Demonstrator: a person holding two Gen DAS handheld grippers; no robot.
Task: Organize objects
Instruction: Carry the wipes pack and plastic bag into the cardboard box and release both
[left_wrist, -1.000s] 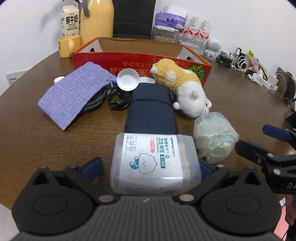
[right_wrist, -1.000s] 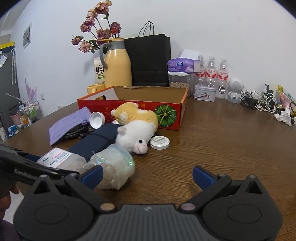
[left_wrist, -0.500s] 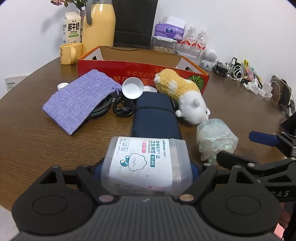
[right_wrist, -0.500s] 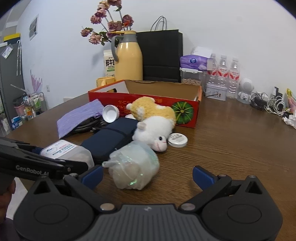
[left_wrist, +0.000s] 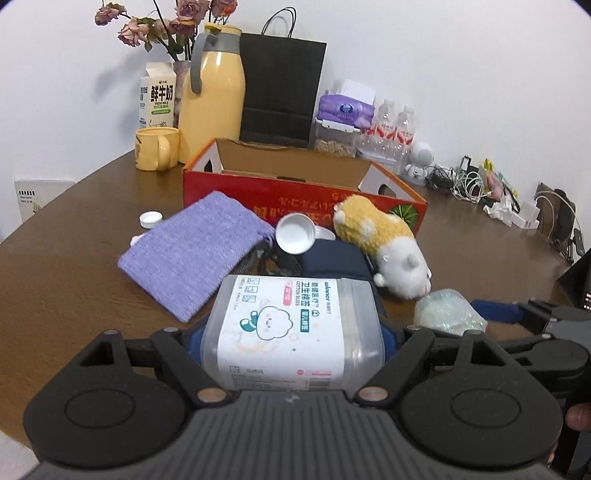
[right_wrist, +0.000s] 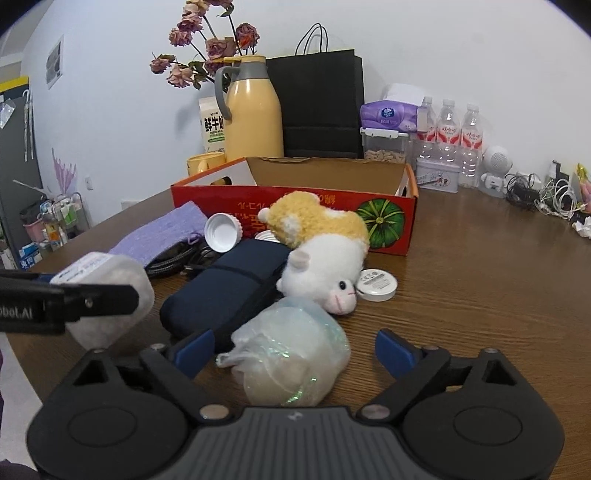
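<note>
Clear plastic, white-labelled: the cotton bud box (left_wrist: 291, 328) is clamped between the left gripper's (left_wrist: 291, 334) blue fingers (left_wrist: 195, 338), which closed on it and now carry it off the counter (left_wrist: 66, 280) (the right wrist view shows it in the air). The right gripper (right_wrist: 293, 349) has its fingers spread wide though just closing in, a crinkled clear bag (right_wrist: 290, 354) lying on the counter between them, not yet pressed. Beyond lie a navy pouch (right_wrist: 225, 291), a plush hamster (right_wrist: 325, 254) and a purple knitted pouch (left_wrist: 195, 254), in front of the red cardboard box (right_wrist: 295, 192).
</note>
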